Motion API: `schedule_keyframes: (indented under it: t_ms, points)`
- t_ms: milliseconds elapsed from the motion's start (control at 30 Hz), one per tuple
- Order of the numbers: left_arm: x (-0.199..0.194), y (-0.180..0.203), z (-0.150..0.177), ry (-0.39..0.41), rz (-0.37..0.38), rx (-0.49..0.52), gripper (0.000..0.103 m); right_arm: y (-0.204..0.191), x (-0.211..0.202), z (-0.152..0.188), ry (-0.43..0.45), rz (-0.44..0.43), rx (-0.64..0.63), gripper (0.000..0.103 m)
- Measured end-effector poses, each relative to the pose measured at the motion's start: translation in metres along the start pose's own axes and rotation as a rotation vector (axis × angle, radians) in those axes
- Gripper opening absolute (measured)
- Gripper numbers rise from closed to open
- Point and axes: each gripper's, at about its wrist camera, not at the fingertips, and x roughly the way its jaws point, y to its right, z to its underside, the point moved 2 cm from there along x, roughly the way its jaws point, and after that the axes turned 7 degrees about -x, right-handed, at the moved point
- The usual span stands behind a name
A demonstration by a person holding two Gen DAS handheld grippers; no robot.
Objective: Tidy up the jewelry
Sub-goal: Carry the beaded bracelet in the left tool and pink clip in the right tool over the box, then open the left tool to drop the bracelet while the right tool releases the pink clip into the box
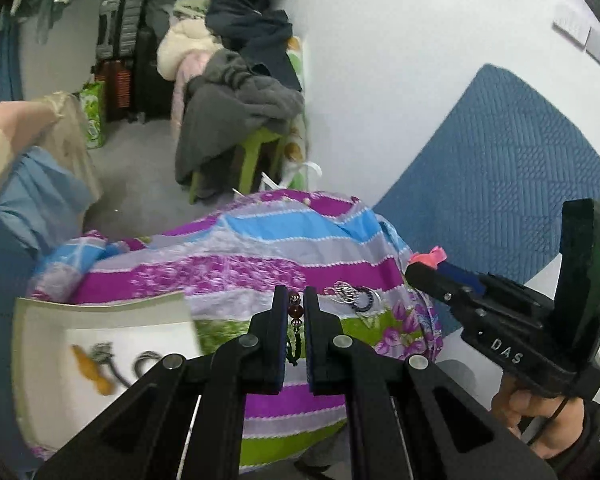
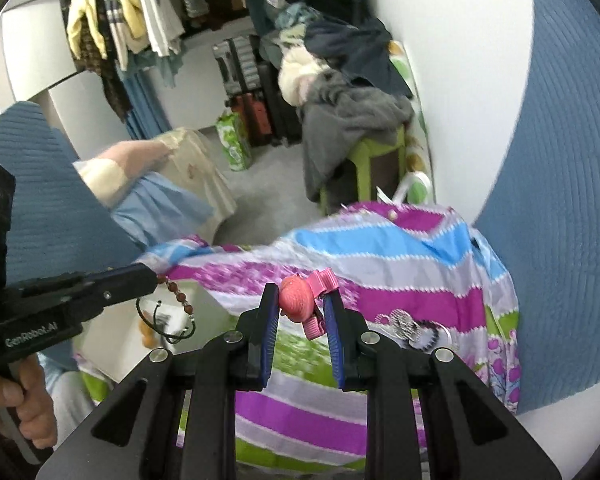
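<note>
White tray (image 1: 100,320) blurred (contents indistinct), cut off by left gripper (image 1: 296,312).

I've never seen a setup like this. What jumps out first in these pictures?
The striped cloth, purple, blue and green, fills the middle. Above it each black gripper grips a trinket: the left gripper pinches a beaded bracelet, the right gripper a pink hair clip. Silver jewelry lies on the cloth, and a white box sits at its left.
</note>
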Motion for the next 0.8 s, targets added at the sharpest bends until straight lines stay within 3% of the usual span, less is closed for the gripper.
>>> schedule_keyframes:
  t_ms: [333,567,800]
  points:
    - [-0.049,-0.073,0.013,0.036,-0.052,-0.052,0.005,-0.092,0.028,-0.012,-0.022,-0.095,-0.069,0.020]
    - [-0.053,-0.126,0.039,0.028,-0.077,-0.107,0.005,-0.140,0.072,0.020,-0.110,-0.140,-0.108,0.020]
    - [-0.028,-0.163,0.070,-0.041,-0.095,-0.155,0.005,-0.162,0.107,0.060,-0.190,-0.144,-0.131,0.020]
